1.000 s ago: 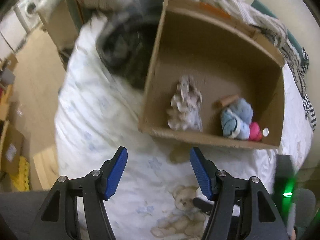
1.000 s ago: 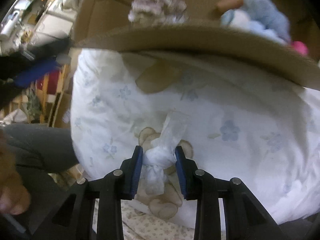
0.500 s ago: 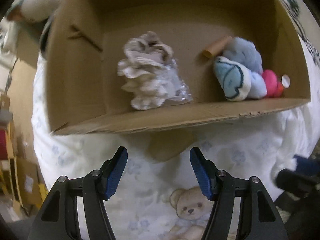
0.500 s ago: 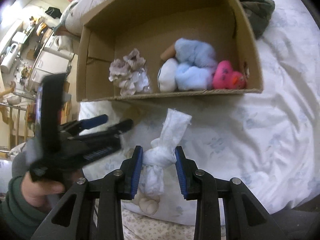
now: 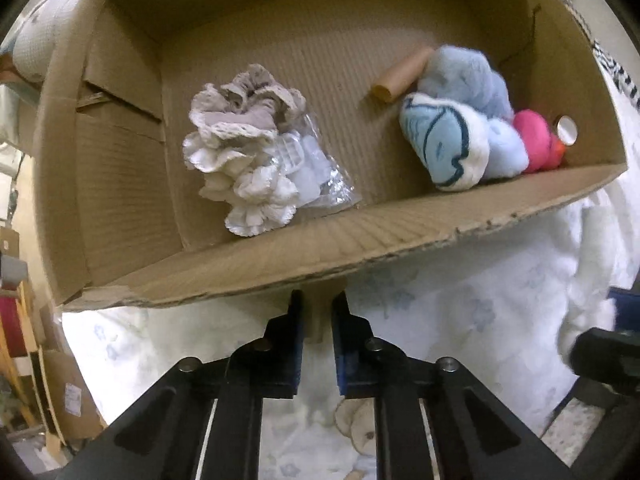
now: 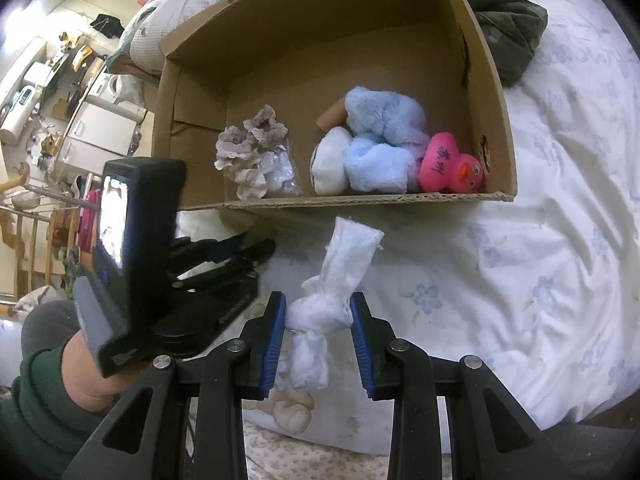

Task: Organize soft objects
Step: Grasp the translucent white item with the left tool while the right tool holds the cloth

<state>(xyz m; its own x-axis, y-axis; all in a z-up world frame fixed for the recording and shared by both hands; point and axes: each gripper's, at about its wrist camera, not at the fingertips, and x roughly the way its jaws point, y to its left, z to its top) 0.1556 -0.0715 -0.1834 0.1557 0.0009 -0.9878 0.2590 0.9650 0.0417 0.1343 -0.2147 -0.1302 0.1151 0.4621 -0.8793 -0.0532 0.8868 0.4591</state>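
Note:
A cardboard box (image 5: 360, 240) (image 6: 492, 80) lies on the bed. In it are a frilly grey-white cloth bundle (image 5: 240, 160) (image 6: 248, 148), a blue and white plush toy (image 5: 460, 128) (image 6: 380, 148), a pink rubber duck (image 6: 448, 168) and a cardboard tube (image 5: 400, 76). My left gripper (image 5: 317, 308) has its jaws closed to a narrow gap around a cardboard flap (image 5: 318, 320) under the box's front edge. My right gripper (image 6: 318, 312) is shut on a knotted white cloth (image 6: 332, 292), held above the bed in front of the box.
The white flowered bedsheet (image 6: 540, 260) spreads right of the box. A dark green garment (image 6: 508, 20) lies behind the box. A room with furniture shows at the far left. The left gripper's body (image 6: 132, 264) sits left of the right one.
The left gripper has moved up to the box's front edge and its jaws have closed from wide open to a narrow gap. The right gripper still holds the knotted cloth, slightly nearer the box.

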